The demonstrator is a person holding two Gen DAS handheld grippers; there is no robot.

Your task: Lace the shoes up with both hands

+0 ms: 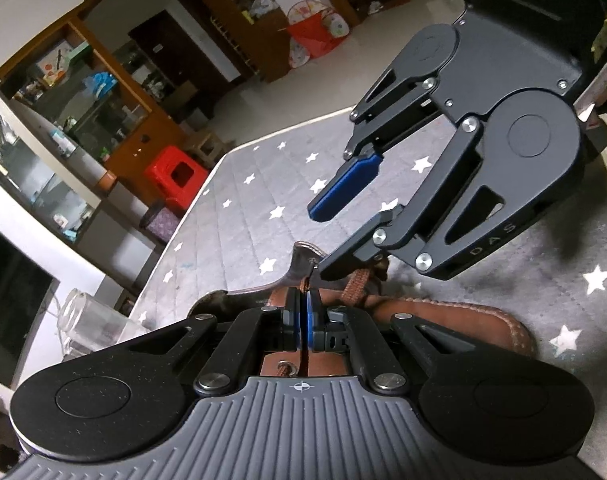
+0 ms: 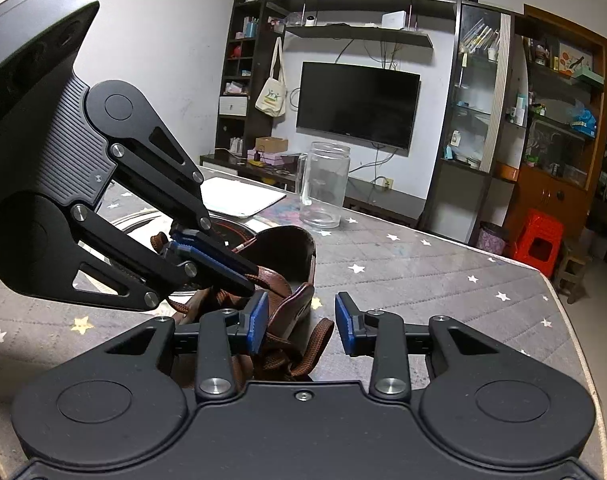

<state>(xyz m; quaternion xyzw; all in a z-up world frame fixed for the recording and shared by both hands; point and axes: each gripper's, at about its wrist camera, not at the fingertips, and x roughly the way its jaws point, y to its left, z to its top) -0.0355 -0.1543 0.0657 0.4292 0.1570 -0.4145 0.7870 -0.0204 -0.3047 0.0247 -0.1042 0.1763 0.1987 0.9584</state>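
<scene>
A brown leather shoe [image 1: 443, 314] lies on the grey star-patterned table cover [image 1: 243, 208]. In the right wrist view the shoe [image 2: 287, 248] shows its open collar. My left gripper [image 1: 302, 312] is shut, and a thin strand of the brown lace [image 1: 303, 285] comes up from between its pads. From the right wrist view, the left gripper [image 2: 249, 282] reaches down over the shoe's tongue. My right gripper [image 2: 301, 322] stands open beside the shoe's collar. A loop of lace [image 2: 323, 336] lies loose between its blue pads [image 2: 345, 324]. In the left wrist view, the right gripper [image 1: 320, 242] hangs open just above the tongue.
A clear glass jar [image 2: 323, 184] stands on the table behind the shoe. A white flat board [image 2: 239, 200] lies further back. The table's edge [image 2: 559, 292] runs along the right, with a red stool [image 2: 537, 244] on the floor beyond it.
</scene>
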